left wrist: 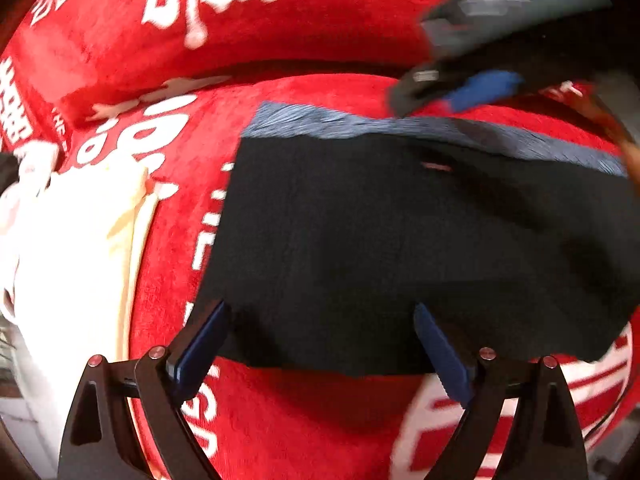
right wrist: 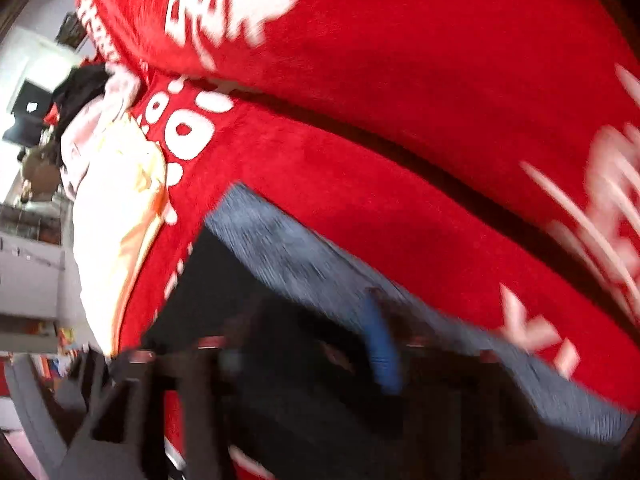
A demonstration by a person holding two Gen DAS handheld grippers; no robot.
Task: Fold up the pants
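Dark navy pants [left wrist: 400, 232] with a grey ribbed waistband [left wrist: 360, 124] lie folded flat on a red sofa seat. My left gripper [left wrist: 320, 320] is open, its blue-padded fingers standing wide over the near edge of the pants. The right gripper [left wrist: 460, 88] shows in the left wrist view above the far right of the waistband, blurred. In the right wrist view the pants [right wrist: 256, 300] and waistband [right wrist: 300, 256] lie below the right gripper [right wrist: 312, 344], which is motion-blurred with one blue pad [right wrist: 382, 344] visible.
The red sofa [left wrist: 320, 40] with white lettering has a back cushion behind the pants. A pile of white and cream clothes [left wrist: 72, 248] lies to the left of the pants, also in the right wrist view [right wrist: 116, 216]. Room furniture [right wrist: 28, 240] shows beyond the sofa's left end.
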